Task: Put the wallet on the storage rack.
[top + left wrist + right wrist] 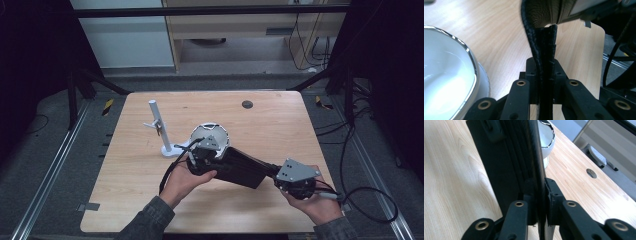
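Note:
A black leather wallet point(242, 169) is held just above the wooden table point(280, 120), stretched between my two grippers. My left gripper point(219, 159) is shut on its left end, where the stitched edge and tan lining point(541, 15) show between the jaws of the left gripper point(543, 65). My right gripper point(273, 172) is shut on the wallet's right end. In the right gripper view the wallet point(499, 157) stands edge-on, clamped in the right gripper point(540, 187). A white bowl point(201, 130) with a silver rim sits right behind the left gripper.
A white stand point(159, 125) with a small item hanging from its side peg rises left of the bowl point(446, 75), which also shows beyond the wallet as the bowl point(547, 137). A round cable hole point(247, 104) lies at the table's far side. Cables trail off the right edge.

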The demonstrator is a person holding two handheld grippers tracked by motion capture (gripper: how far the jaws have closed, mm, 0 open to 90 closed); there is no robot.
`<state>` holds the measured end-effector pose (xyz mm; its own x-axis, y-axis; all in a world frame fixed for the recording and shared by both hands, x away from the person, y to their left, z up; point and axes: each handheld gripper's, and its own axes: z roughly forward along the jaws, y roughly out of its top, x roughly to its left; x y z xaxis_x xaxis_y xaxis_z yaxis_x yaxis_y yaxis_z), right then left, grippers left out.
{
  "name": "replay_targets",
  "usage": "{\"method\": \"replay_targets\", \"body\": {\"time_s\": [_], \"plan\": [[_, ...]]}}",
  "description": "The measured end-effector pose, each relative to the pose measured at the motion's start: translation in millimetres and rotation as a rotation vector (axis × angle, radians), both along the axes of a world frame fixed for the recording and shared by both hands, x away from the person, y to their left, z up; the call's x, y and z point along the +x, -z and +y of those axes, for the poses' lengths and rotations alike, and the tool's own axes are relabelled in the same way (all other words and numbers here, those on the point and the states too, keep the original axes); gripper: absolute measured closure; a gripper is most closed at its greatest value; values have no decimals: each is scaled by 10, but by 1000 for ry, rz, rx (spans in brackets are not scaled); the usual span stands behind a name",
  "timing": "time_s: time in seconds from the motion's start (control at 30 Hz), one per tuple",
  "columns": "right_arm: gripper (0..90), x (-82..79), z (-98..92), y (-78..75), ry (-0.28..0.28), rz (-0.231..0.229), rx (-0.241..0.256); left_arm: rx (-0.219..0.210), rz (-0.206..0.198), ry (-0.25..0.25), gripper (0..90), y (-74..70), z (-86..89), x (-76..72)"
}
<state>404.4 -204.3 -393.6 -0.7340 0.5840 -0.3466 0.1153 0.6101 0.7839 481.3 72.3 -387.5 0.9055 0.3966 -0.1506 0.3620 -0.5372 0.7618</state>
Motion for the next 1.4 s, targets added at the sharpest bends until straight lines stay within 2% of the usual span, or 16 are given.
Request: {"method": "replay_targets", "body": {"time_s": [0.17,0.4,0.47,0.57,0.7,0.87,1.03,1.1,1.23,1.4], "plan": [[694,10,18,103,2,19,3,14,-27,-17,807,-88,2,2],[466,26,44,263,27,63,18,21,-55,-36,806,-223,26,23],[408,23,44,311,35,63,25,24,-68,-40,806,-273,38,20],[356,25,35,391,55,67,29,29,-78,-39,806,-338,63,20],[308,59,-6,487,92,84,44,58,-101,-50,806,-395,91,16],[252,151,-64,593,165,93,59,54,-111,-64,806,-464,140,24],[157,277,-137,727,302,102,94,49,-118,-80,806,-520,179,23],[134,312,-166,788,339,108,109,59,-125,-79,805,-552,191,14],[133,341,-224,869,394,136,148,82,-136,-80,805,-635,207,-5],[134,334,-269,922,443,131,153,104,-154,-86,805,-775,230,-22]]}}
